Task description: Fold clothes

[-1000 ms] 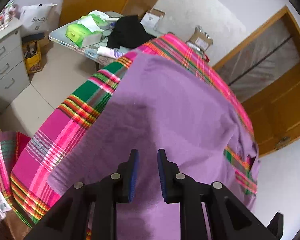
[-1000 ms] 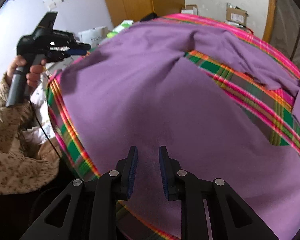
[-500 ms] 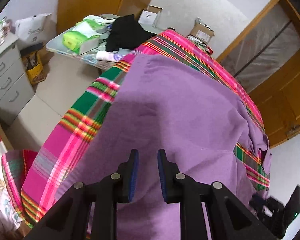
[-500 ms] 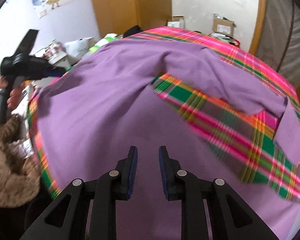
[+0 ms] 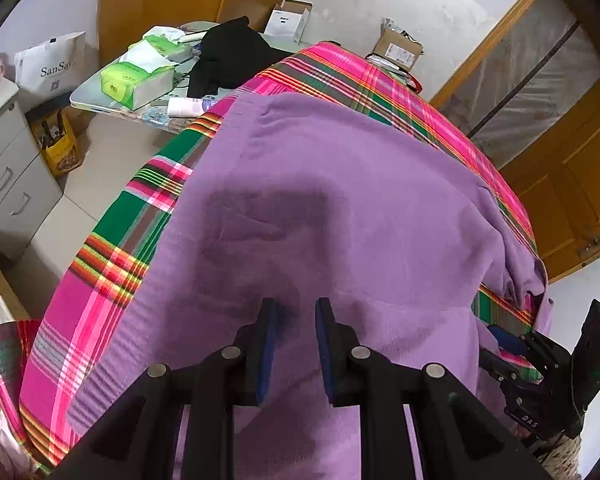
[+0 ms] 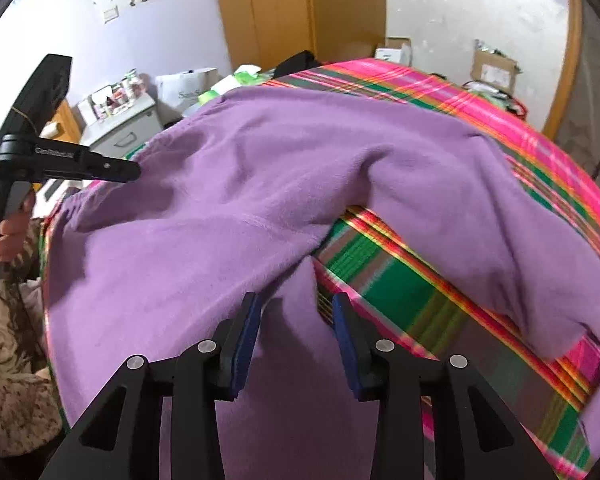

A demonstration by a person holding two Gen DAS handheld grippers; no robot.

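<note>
A purple long-sleeved garment (image 5: 340, 208) lies spread on a pink, green and orange plaid cloth (image 5: 108, 272). My left gripper (image 5: 294, 312) hovers over the garment's body, jaws open a little, holding nothing. In the right wrist view the garment (image 6: 240, 200) shows one sleeve (image 6: 500, 232) angled off to the right, with plaid cloth (image 6: 400, 292) in the gap. My right gripper (image 6: 296, 304) is open and empty above the spot where sleeve meets body. The left gripper (image 6: 132, 170) also shows there at the left, and the right gripper (image 5: 500, 336) shows at the lower right of the left wrist view.
A side table (image 5: 100, 102) with green tissue packs (image 5: 136, 76) and black clothing (image 5: 232, 56) stands beyond the plaid surface. Grey drawers (image 5: 4, 176), a white bag (image 5: 52, 68), cardboard boxes (image 5: 396, 50) and wooden doors (image 5: 572, 184) surround it.
My right gripper has moved right toward the sleeve junction and its jaws have opened wider. My left gripper has shifted slightly over the garment; the right gripper has come into its view.
</note>
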